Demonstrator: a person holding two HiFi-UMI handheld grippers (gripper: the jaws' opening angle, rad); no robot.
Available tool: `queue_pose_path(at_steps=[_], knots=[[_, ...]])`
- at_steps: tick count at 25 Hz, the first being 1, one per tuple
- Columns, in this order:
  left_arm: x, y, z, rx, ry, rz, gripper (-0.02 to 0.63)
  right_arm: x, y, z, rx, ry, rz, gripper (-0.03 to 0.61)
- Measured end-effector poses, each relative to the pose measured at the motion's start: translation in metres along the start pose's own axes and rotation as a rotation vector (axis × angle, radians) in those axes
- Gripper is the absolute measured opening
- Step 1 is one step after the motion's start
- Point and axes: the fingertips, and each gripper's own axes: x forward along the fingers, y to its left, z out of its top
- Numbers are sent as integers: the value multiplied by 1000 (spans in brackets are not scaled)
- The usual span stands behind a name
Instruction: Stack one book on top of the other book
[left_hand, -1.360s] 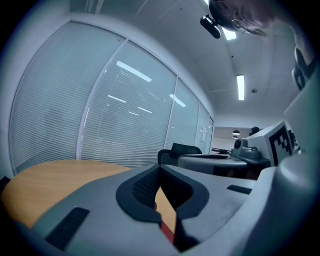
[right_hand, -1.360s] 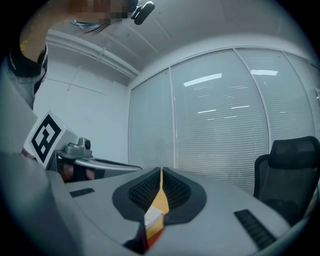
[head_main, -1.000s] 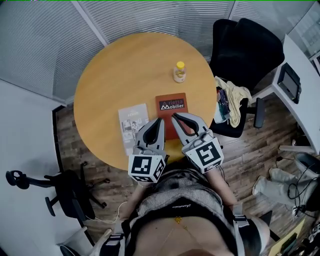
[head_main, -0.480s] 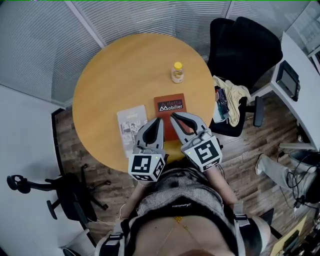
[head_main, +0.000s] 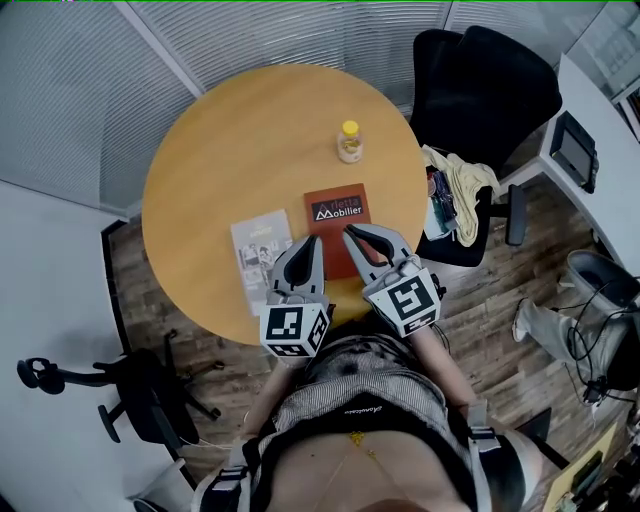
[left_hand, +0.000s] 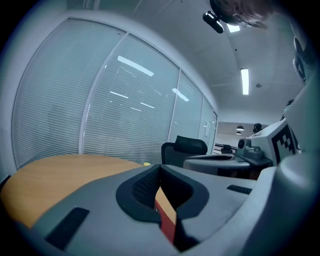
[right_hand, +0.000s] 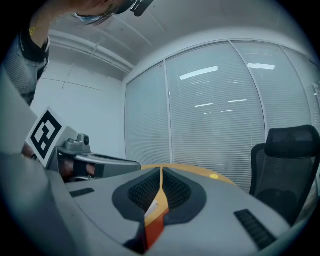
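A red-brown book (head_main: 335, 214) lies flat near the table's front edge. A grey-white book (head_main: 260, 250) lies just left of it, apart from it. My left gripper (head_main: 314, 243) hovers over the gap between the two books, its tips at the red book's left edge. My right gripper (head_main: 350, 234) hovers over the red book's near half. Both are shut with nothing between the jaws. In the left gripper view the left gripper (left_hand: 160, 169) shows a sliver of the red book (left_hand: 168, 227) below its jaws. The right gripper (right_hand: 161, 172) likewise shows the red book (right_hand: 154, 231) underneath.
A small bottle with a yellow cap (head_main: 349, 142) stands further back on the round wooden table (head_main: 230, 150). A black office chair (head_main: 490, 90) with cloth and clutter (head_main: 455, 195) is at the right. Another chair (head_main: 130, 390) stands at the lower left. A white desk (head_main: 600, 180) is far right.
Both grippers have sunk a little toward the table, still shut. The books and the bottle have not moved.
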Motion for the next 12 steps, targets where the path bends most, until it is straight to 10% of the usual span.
queue_pose_path(at_steps=[12], knots=[[3,6,-49,-25,71,21,21,-2,-11,-65,26,114,-45,29]])
